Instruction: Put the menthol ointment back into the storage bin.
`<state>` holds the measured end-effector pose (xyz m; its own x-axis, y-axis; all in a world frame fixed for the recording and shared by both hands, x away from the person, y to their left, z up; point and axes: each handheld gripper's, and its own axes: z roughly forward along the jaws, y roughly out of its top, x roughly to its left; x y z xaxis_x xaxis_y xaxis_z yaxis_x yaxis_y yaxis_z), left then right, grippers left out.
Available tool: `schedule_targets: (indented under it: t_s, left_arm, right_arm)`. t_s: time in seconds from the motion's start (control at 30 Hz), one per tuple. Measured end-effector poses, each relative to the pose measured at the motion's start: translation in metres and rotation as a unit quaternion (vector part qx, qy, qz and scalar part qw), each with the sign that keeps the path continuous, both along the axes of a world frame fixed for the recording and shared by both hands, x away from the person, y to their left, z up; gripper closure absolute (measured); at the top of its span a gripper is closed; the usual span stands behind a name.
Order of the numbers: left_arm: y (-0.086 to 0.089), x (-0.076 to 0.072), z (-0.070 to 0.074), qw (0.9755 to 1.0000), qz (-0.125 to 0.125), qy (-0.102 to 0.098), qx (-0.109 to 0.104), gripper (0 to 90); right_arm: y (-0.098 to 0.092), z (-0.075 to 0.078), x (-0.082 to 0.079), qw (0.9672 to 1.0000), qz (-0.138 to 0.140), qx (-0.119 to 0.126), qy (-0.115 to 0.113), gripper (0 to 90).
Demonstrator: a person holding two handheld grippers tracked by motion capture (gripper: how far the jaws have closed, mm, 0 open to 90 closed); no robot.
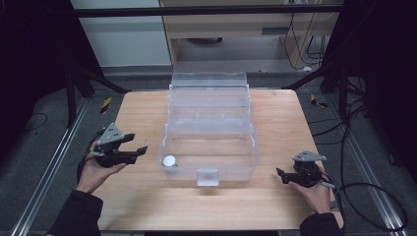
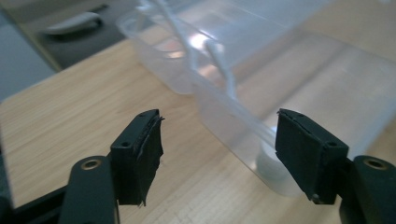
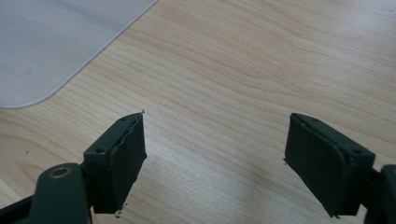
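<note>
A clear plastic box (image 1: 209, 142) with stepped tiers stands in the middle of the wooden table (image 1: 275, 123), its lid folded open at the back. A small white round thing (image 1: 169, 161) lies in the front left corner of its lowest tray. My left gripper (image 1: 138, 143) is held just left of that corner, open, with nothing between its fingers. In the left gripper view the gripper (image 2: 219, 154) faces the box wall (image 2: 243, 126), and the white thing (image 2: 268, 163) shows blurred through it. My right gripper (image 1: 281, 176) rests open to the right of the box; in its own view the gripper (image 3: 215, 158) is over bare wood.
A rounded translucent corner of the box (image 3: 46, 46) lies at the upper left of the right gripper view. A clear latch tab (image 1: 207, 176) juts from the box front. Dark frame legs, rails and cables surround the table.
</note>
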<state>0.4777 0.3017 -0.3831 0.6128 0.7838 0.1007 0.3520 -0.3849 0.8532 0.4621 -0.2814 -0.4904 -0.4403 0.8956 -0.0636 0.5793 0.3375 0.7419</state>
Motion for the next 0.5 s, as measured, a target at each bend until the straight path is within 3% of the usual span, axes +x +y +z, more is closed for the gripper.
schedule_targets:
  t_s: [0.07, 0.17, 0.3, 0.4, 0.47, 0.5]
  left_arm:
    - [0.006, -0.004, -0.011, 0.9988, 0.045, -0.016, -0.013, 28.3]
    - [0.014, -0.007, -0.026, 0.9948, 0.097, -0.015, -0.027, 29.0]
    - [0.021, -0.012, -0.047, 0.9842, 0.174, -0.014, -0.028, 28.9]
    - [0.023, -0.015, -0.059, 0.9774, 0.209, -0.009, -0.031, 28.8]
    - [0.025, -0.017, -0.069, 0.9742, 0.224, -0.005, -0.026, 28.4]
    - [0.026, -0.017, -0.071, 0.9737, 0.226, -0.004, -0.026, 28.4]
  right_arm:
    - [0.0, 0.0, 0.0, 1.0, 0.003, 0.001, 0.002, 21.5]
    - [0.0, 0.001, -0.001, 1.0, 0.002, 0.003, 0.002, 21.8]
    - [-0.002, 0.003, -0.002, 1.0, -0.002, 0.008, 0.0, 21.3]
    - [-0.003, 0.003, -0.003, 0.9999, -0.003, 0.011, -0.003, 20.4]
    - [-0.003, 0.004, -0.004, 0.9999, -0.007, 0.013, -0.002, 20.1]
    - [-0.003, 0.004, -0.004, 0.9999, -0.007, 0.012, -0.004, 20.0]
